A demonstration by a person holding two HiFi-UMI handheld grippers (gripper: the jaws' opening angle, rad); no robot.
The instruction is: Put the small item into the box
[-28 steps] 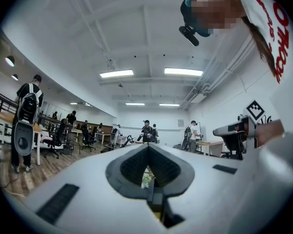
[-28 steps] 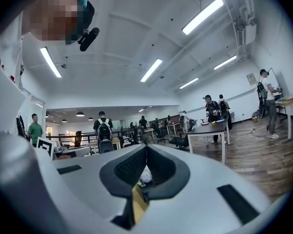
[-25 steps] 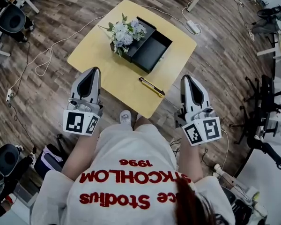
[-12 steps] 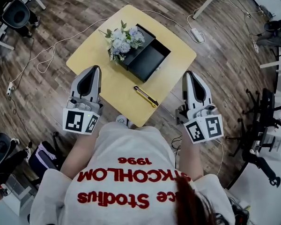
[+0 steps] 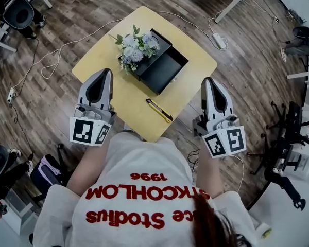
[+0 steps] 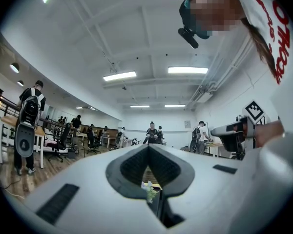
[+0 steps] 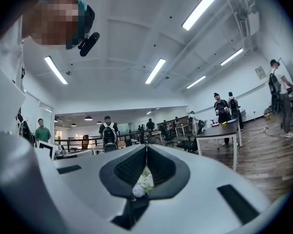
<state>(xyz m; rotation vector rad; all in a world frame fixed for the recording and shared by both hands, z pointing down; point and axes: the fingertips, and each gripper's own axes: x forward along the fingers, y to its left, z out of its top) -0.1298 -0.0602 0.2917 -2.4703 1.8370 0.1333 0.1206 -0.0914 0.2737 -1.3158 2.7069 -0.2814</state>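
You're at the very start: nothing has been picked up yet. Your left gripper (image 5: 104, 73) and right gripper (image 5: 207, 81) both hover at the near side of the pale yellow wooden tabletop (image 5: 100, 60), jaws clenched together and empty.

The small item, a slim yellow-and-black utility knife (image 5: 159, 110), lies flat on the tabletop close to its near edge, between your two grippers and apart from both.

The next move, as I judge it, calls for you to part one set of jaws, tip it down and close across the knife's narrow body.

The black rectangular box (image 5: 165, 68) sits farther back. Its right compartment is open and looks empty, while a bunch of white and pale-blue artificial flowers (image 5: 135, 44) covers its left part; I can't tell whether they lie inside or on top.
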